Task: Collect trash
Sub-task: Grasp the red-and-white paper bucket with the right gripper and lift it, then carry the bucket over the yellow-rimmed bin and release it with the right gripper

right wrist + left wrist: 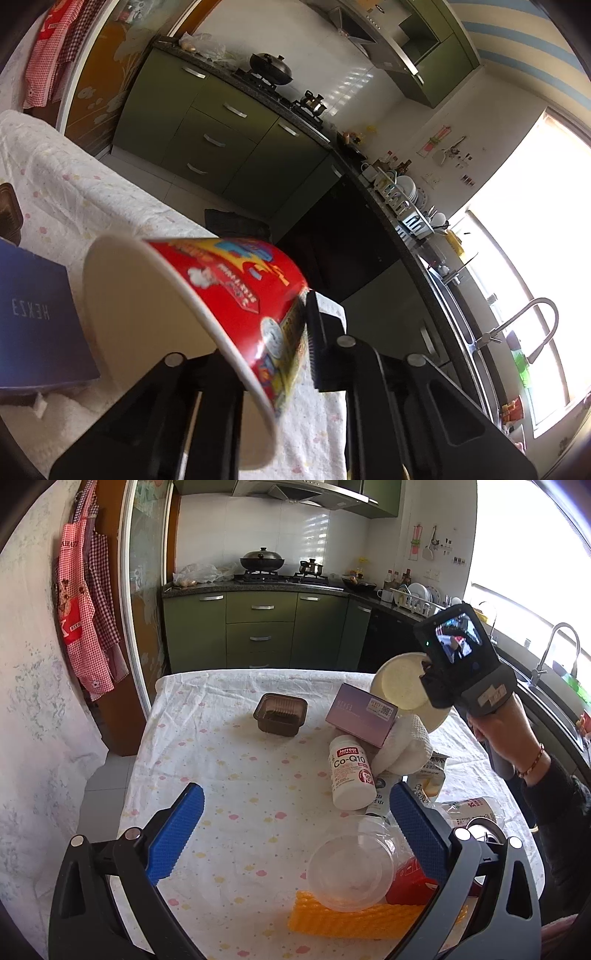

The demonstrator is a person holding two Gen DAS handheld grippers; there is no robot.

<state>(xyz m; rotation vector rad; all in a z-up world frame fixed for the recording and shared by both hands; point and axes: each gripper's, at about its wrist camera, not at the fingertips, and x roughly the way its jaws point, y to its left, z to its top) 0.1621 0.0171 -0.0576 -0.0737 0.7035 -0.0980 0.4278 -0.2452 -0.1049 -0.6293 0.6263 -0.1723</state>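
From the left wrist camera, the left gripper point(295, 834) hangs over the near part of the table point(229, 760) with its blue jaws spread wide and nothing between them. Most of the trash still lies on the cloth toward the table's right edge: a white pill bottle point(349, 775), a purple box point(362, 714) propped on a white towel point(404, 744), a clear plastic bowl point(349, 871) on a yellow sponge point(351, 919) at the near edge, and some wrappers beside them. A brown plastic tray point(280, 714) sits alone toward the far edge. At the right, the right gripper point(424, 672) holds a paper cup point(404, 686) off the table, above the box.

From the right wrist camera, the red paper cup point(221, 295) is pinched by its wall between nearly closed jaws, tilted on its side, clear of the cloth. No bin shows in either view. Judging by this, collection has barely started: one piece is lifted and the rest wait.
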